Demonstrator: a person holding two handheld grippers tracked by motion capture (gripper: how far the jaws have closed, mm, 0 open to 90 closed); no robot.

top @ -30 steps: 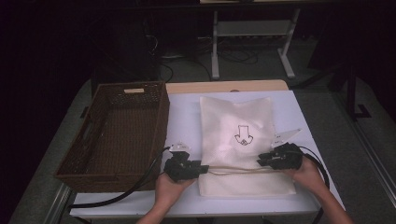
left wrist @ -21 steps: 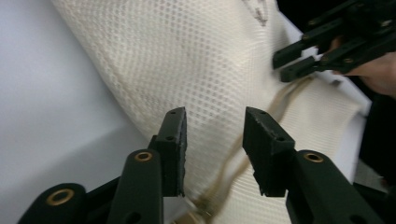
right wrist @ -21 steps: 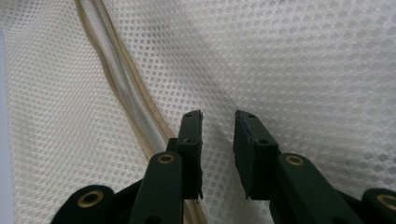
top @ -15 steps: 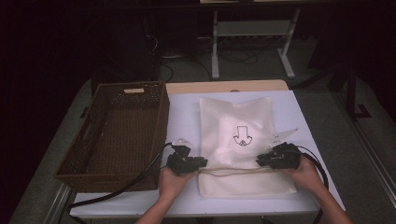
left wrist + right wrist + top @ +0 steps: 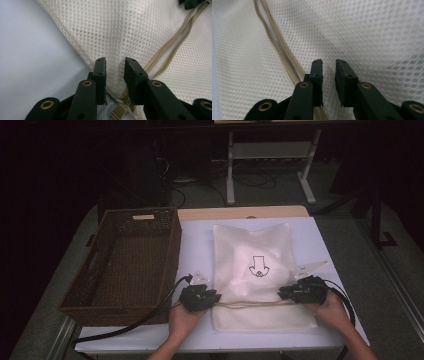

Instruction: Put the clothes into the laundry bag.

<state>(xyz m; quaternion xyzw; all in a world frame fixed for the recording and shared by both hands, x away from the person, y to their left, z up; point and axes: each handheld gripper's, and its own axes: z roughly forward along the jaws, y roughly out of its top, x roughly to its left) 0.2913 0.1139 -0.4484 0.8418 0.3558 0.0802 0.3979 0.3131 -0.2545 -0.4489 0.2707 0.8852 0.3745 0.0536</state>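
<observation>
Lying lengthwise beside the brown wicker basket (image 5: pixel 125 260), the cream mesh zip bag (image 5: pixel 257 270) points away from the person; left gripper (image 5: pixel 214 296) and right gripper (image 5: pixel 283 293) each pinch a fold of it.

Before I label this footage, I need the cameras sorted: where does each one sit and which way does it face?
High view: above the person's side, facing forward and down on the table; forearms, left gripper, right gripper.
Left gripper view: rides that gripper, looking along its jaws at the mesh bag.
Right gripper view: rides that gripper, facing mesh.
Shared: the bag's beige zipper.

Right tool (image 5: pixel 329 65) pinching mesh bag (image 5: pixel 372 32), beige zip (image 5: pixel 277 47)
</observation>
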